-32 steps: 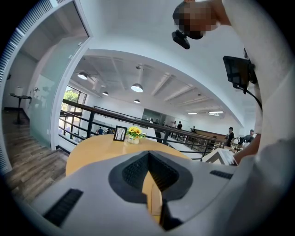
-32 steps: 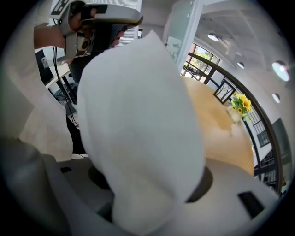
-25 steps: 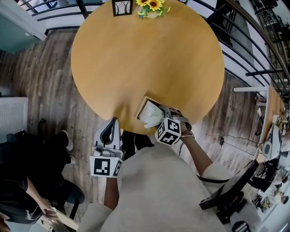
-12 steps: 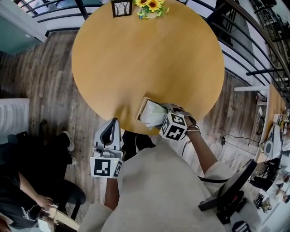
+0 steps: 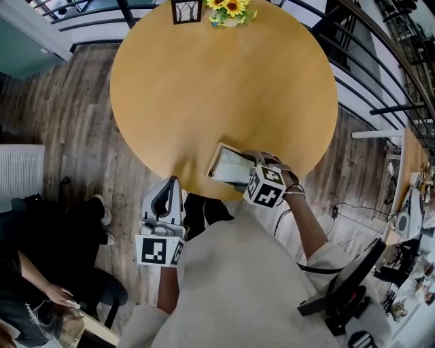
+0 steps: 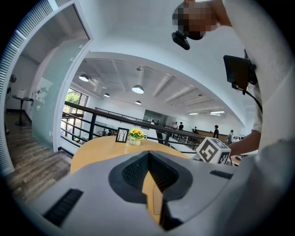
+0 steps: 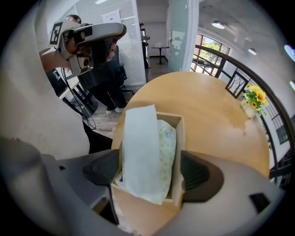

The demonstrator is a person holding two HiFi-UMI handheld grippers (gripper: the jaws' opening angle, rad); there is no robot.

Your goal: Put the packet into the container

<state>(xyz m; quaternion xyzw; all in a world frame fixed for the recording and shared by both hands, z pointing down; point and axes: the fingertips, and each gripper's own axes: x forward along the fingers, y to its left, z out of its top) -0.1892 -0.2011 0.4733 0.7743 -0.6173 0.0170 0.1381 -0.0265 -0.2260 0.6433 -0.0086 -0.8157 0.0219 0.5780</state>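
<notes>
A pale, patterned packet (image 5: 233, 167) (image 7: 148, 152) lies inside the open wooden container (image 5: 217, 157) (image 7: 180, 138), which sits at the near edge of the round table (image 5: 224, 88). My right gripper (image 5: 247, 174) (image 7: 150, 174) points steeply down over the container's near end. Its jaws have just been opening and now stand wide on either side of the box and packet, pads clear of both. My left gripper (image 5: 163, 198) (image 6: 150, 179) hangs off the table by the person's body, roughly level, with its jaws together and nothing in them.
A small vase of sunflowers (image 5: 230, 10) (image 7: 254, 99) and a black picture frame (image 5: 183, 10) stand at the table's far edge. Railings run behind the table. A seated person (image 5: 41, 299) is on the wooden floor to the left.
The packet stood bunched above the box in the right gripper's hold; now it lies flat inside. The right gripper has let go, opened and shifted slightly right. The left gripper stayed put.
</notes>
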